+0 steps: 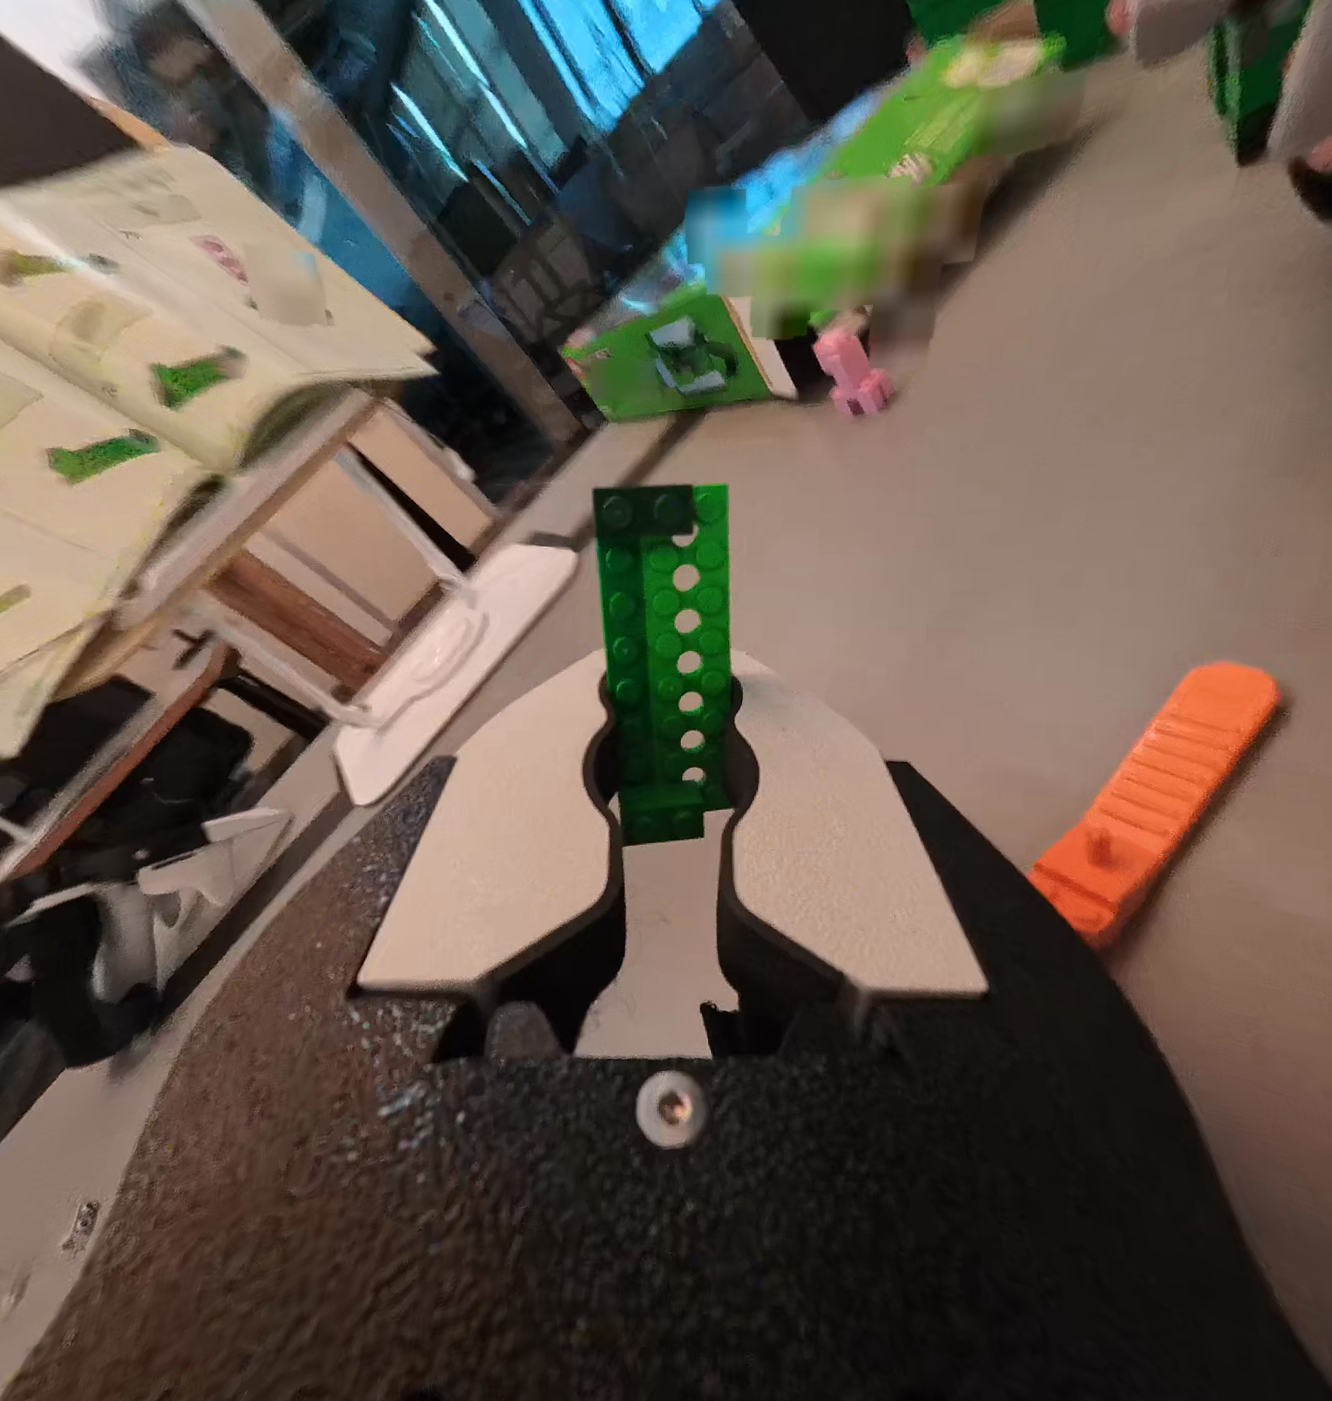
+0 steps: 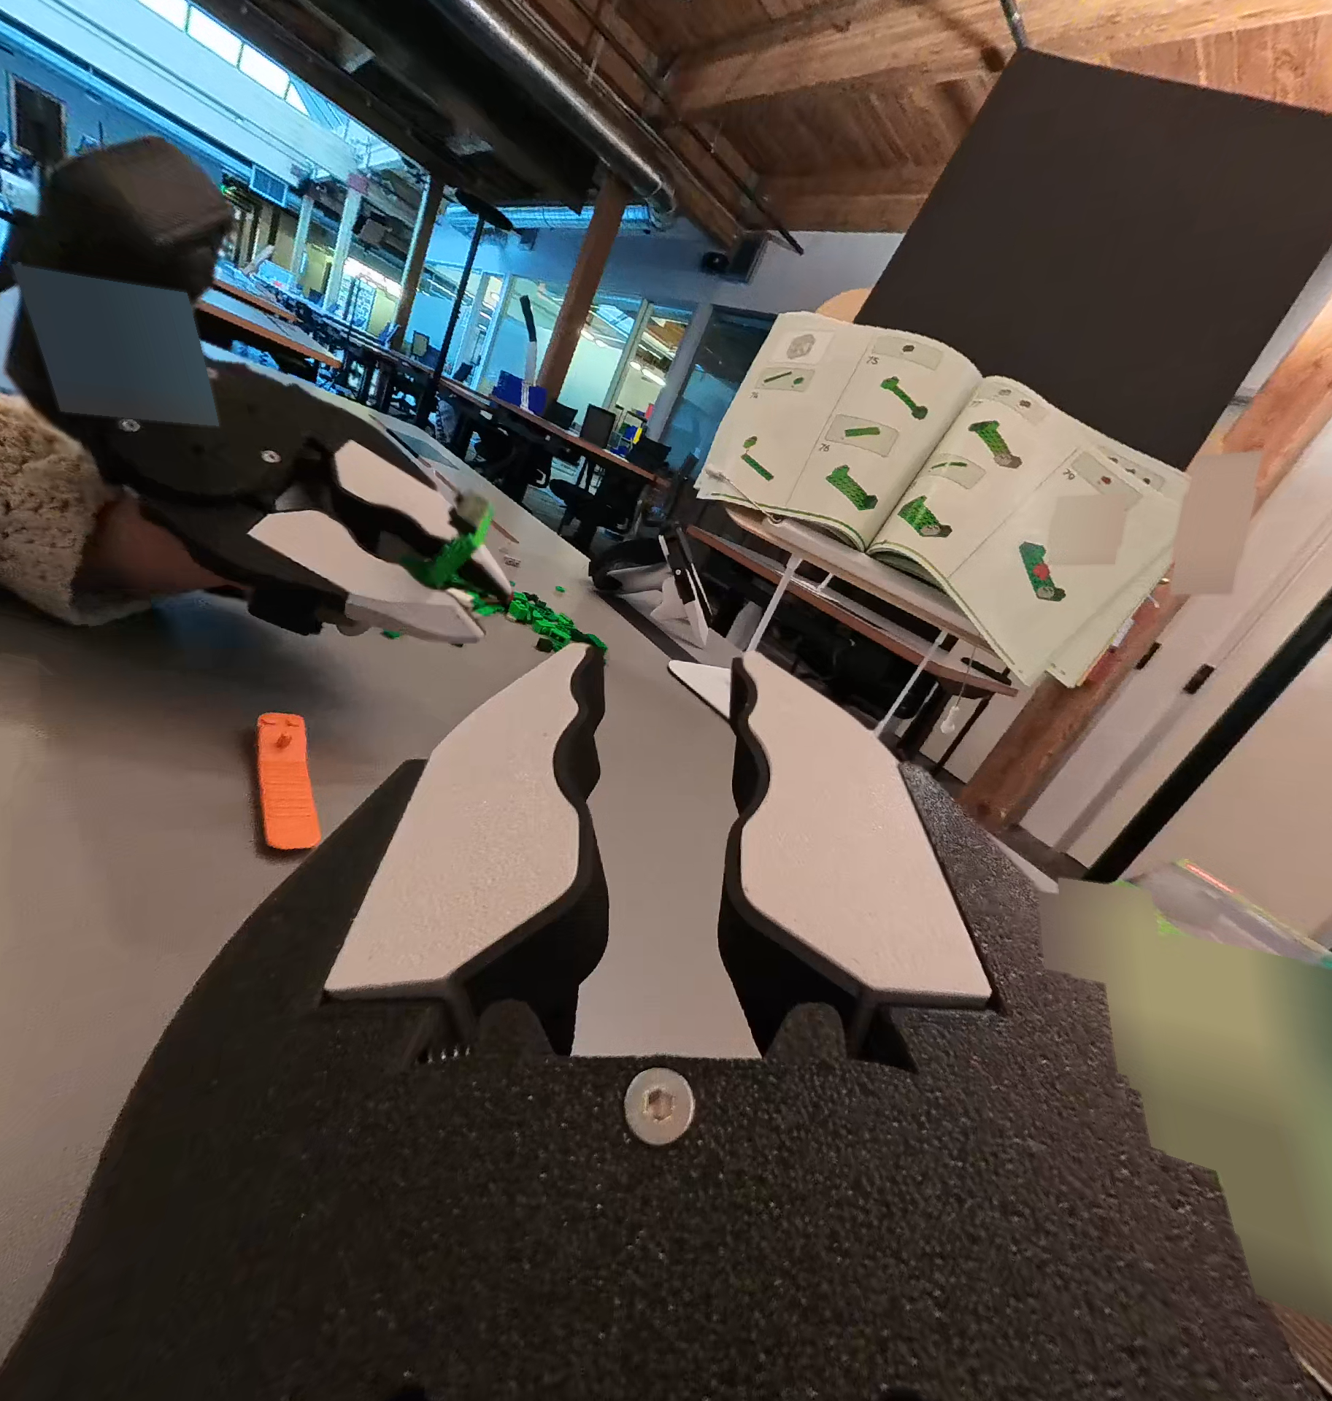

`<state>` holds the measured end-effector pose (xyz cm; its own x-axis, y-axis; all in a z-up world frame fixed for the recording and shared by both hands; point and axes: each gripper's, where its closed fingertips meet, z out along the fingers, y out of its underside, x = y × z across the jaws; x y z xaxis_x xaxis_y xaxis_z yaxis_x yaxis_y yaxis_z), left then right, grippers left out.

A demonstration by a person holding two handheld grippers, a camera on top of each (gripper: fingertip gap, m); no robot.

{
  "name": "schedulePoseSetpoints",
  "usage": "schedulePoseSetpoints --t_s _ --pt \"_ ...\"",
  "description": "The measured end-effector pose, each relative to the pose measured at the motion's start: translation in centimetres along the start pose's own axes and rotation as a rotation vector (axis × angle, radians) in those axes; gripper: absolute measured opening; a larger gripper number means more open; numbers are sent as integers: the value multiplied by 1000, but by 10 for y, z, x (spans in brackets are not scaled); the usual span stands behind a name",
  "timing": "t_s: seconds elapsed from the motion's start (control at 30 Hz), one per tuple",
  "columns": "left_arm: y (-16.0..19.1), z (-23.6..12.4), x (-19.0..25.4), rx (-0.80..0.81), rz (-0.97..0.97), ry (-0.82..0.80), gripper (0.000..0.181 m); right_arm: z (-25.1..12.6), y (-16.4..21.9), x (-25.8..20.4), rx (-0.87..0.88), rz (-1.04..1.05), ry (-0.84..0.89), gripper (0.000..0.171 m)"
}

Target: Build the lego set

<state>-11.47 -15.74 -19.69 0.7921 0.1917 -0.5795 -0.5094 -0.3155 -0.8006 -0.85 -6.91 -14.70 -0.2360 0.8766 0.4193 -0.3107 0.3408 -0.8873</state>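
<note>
My left gripper (image 1: 670,701) is shut on a long green lego assembly (image 1: 666,606), a holed beam with studded plates and a darker green plate at its far end. It sticks out past the fingertips above the grey table (image 1: 1026,568). The right wrist view shows that gripper (image 2: 488,599) at left holding the green assembly (image 2: 458,553) over a pile of loose green lego pieces (image 2: 556,614). My right gripper (image 2: 666,667) is open and empty, low over the table, right of the pile.
An orange brick separator (image 1: 1155,803) lies on the table, also in the right wrist view (image 2: 287,781). An open instruction booklet (image 2: 943,485) rests on a white stand (image 1: 450,667). Green set boxes (image 1: 670,356) and a pink lego figure (image 1: 860,379) sit farther off.
</note>
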Motion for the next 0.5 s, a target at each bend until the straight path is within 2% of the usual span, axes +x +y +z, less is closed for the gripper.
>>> schedulePoseSetpoints --t_s 0.1,0.27,0.5 --pt "15 10 12 -176 45 211 22 2 3 1 -15 14 -3 32" --pt "31 10 46 -500 57 689 22 2 3 -5 -21 -11 -29 32" --pt "31 1 79 -584 204 992 23 -2 2 -10 -38 -66 -31 31"
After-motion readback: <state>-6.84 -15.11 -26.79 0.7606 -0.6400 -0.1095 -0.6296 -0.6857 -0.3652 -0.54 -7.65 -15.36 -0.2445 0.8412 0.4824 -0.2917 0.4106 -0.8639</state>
